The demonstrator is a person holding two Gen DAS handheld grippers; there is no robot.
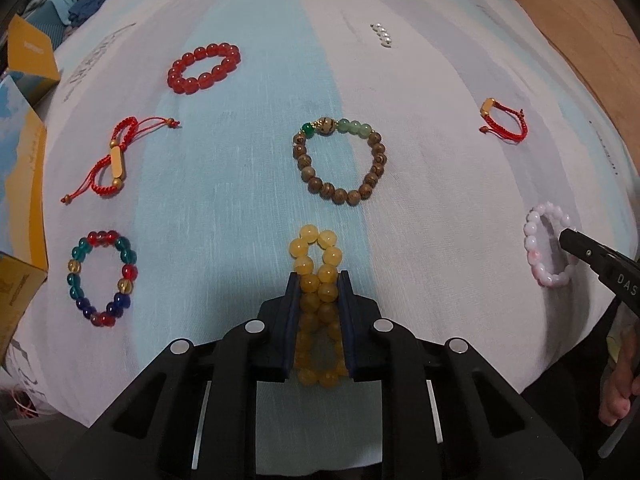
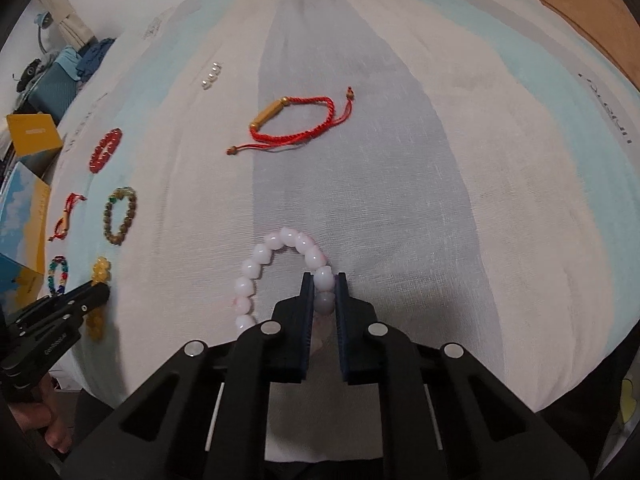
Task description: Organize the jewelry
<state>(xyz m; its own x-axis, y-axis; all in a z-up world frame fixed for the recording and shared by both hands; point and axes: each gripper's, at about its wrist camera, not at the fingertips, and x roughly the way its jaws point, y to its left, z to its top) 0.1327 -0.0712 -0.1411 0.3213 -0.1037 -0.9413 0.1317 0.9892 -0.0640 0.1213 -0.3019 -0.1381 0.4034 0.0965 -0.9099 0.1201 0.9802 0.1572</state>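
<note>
My left gripper is shut on a yellow bead bracelet, squeezed into a long loop between the fingers, over the striped cloth. My right gripper is shut on one side of a pale pink bead bracelet; the rest of the loop lies to its left on the cloth. In the left wrist view the pink bracelet sits far right with the right gripper's finger on it. The yellow bracelet shows at the left edge of the right wrist view.
On the cloth lie a brown-and-green bead bracelet, a red bead bracelet, a multicolour bead bracelet, two red cord bracelets and a short row of pearls. Yellow and blue boxes line the left edge.
</note>
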